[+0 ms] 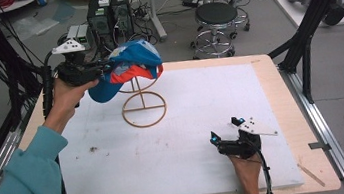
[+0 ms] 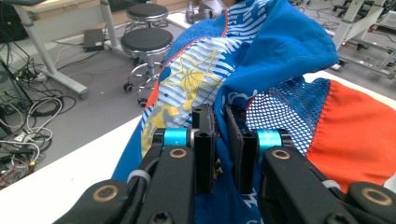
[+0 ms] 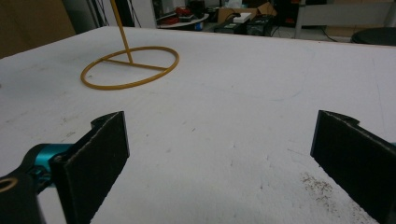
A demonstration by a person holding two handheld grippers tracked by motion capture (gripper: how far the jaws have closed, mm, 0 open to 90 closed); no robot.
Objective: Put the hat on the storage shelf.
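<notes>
two grippers, one cap, one wire stand

left gripper [image 1: 100,68], held above the table's [image 1: 267,72] far left part, has its jaws clamped on the fabric of a blue and orange cap [image 1: 133,64]; the cap sits over the top of a yellow wire stand [image 1: 144,108]. right gripper [image 1: 225,130] rests near the table's front right, jaws wide apart and holding nothing, well apart from the stand's ring base.

We are in a lab or workshop, at a wooden table [image 1: 290,106] topped with a white board [image 1: 189,125]. Beyond it we see black round stools [image 1: 216,15], computer towers [image 1: 108,14] amid tangled cables [image 2: 28,116], and black metal framing [image 1: 317,7] on a grey floor.
</notes>
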